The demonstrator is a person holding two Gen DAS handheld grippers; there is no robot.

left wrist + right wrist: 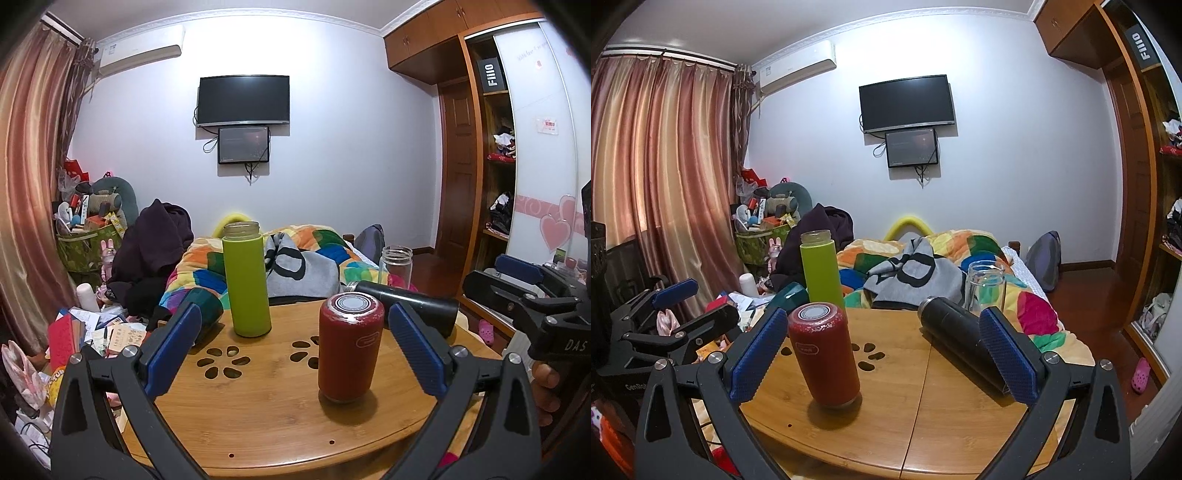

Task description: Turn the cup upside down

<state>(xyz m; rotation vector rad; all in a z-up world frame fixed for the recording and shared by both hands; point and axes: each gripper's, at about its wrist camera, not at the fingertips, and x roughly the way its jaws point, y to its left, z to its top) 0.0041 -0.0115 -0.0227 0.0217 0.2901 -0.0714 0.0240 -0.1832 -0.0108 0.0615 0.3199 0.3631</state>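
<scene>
Right now I am holding both grippers wide open over the near edge of the wooden table (pixel 258 413), gripping nothing. My left gripper (pixel 295 347) is framing the red cup (pixel 349 347), which is standing just ahead and nearer its right pad (I judge I am lining up for a side grasp, since a clamp across the body would let me roll my wrist to turn it over). In the right wrist view the same cup is sitting ahead and to the left of my right gripper (pixel 882 354), close to its left pad. Its long axis is running vertical, with a flat ringed end facing the ceiling; whether that end is lid or base I cannot tell. Farther ahead a green bottle (pixel 246 280) is standing mouth up, a black flask (pixel 964 347) is lying on its side touching the right pad of my right gripper, and a glass jar (pixel 985 286) is standing behind it.
</scene>
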